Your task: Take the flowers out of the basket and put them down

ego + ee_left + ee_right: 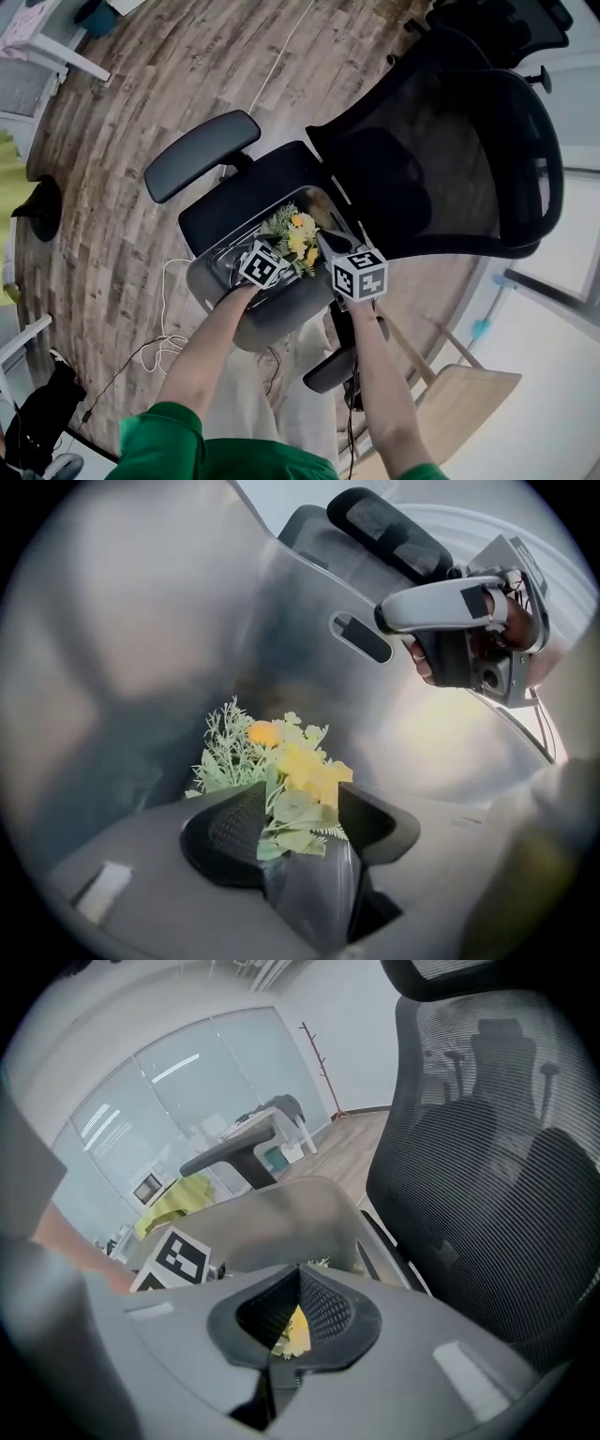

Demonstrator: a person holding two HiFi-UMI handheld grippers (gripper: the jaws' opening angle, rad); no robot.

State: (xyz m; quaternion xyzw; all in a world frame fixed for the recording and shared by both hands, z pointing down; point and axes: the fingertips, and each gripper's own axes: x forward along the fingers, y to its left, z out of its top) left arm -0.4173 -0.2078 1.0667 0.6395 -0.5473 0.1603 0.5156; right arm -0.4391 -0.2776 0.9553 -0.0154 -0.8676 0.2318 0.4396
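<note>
A bunch of yellow flowers [296, 239] with pale green leaves lies inside the grey plastic basket [214, 281], which stands on a black office chair's seat. My left gripper [281, 247] reaches down into the basket. In the left gripper view its jaws [286, 808] stand open, with the flowers [281, 761] between the pads [230, 832] but not pressed by them. My right gripper [326, 246] is at the basket's right rim with its tips together [300, 1274]; I cannot tell whether it pinches the rim. A bit of yellow flower [292, 1330] shows below its tips.
The chair's mesh backrest [450, 159] rises right behind the basket, with armrests [202, 150] at either side. White cables [164, 347] trail over the wooden floor at the left. The basket wall [187, 621] closes in around my left gripper.
</note>
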